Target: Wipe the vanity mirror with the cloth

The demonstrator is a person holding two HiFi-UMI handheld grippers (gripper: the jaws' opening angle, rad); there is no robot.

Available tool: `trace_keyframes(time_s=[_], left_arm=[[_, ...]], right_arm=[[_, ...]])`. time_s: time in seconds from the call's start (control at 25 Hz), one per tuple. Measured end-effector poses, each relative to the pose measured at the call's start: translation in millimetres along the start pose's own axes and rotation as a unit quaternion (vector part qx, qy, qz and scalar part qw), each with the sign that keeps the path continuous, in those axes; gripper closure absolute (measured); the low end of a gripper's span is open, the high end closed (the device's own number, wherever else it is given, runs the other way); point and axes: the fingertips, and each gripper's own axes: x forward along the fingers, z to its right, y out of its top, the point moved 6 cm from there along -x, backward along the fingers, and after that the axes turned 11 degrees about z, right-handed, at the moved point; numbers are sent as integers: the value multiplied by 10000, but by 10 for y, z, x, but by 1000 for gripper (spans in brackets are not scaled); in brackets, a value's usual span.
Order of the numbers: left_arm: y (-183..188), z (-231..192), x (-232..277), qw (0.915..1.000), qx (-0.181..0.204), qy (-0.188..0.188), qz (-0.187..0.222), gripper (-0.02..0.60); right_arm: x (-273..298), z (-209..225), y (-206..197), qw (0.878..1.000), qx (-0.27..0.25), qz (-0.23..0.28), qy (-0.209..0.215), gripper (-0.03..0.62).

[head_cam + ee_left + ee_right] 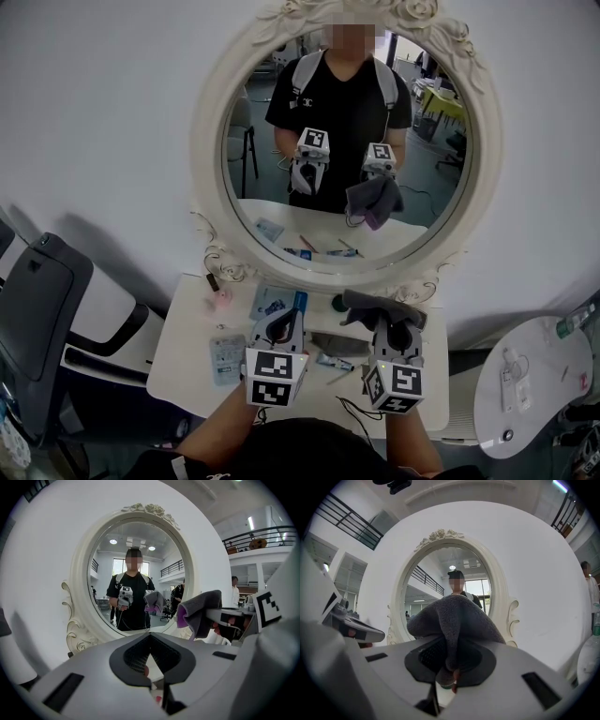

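The oval vanity mirror (349,84) in its cream carved frame (208,131) stands at the back of a white vanity table (184,367). My right gripper (394,330) is shut on a grey cloth with a purple underside (380,307), held low in front of the frame's bottom edge. In the right gripper view the cloth (454,616) bulges over the jaws of the right gripper (451,660) and hides the mirror's lower part (440,573). My left gripper (281,326) is held beside it, shut and empty. The left gripper view shows the left gripper (150,657), the mirror (136,569) and the cloth (199,613).
Small items lie on the table: a pink object (221,300), flat packets (228,356), a blue tube (298,302) and another tube (334,361). A dark chair (37,319) stands at the left. At the right is a round white side table (530,384).
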Motion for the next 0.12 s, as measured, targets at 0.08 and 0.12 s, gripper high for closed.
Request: trace_keyframes(time_s=[0.08, 0.12], left_arm=[[-1, -11, 7, 10000, 2, -3, -7, 581], [-2, -17, 12, 10000, 1, -3, -11, 581]], right_arm=[[8, -20, 20, 10000, 69, 31, 50, 548], [12, -30, 32, 9999, 97, 51, 72, 548]])
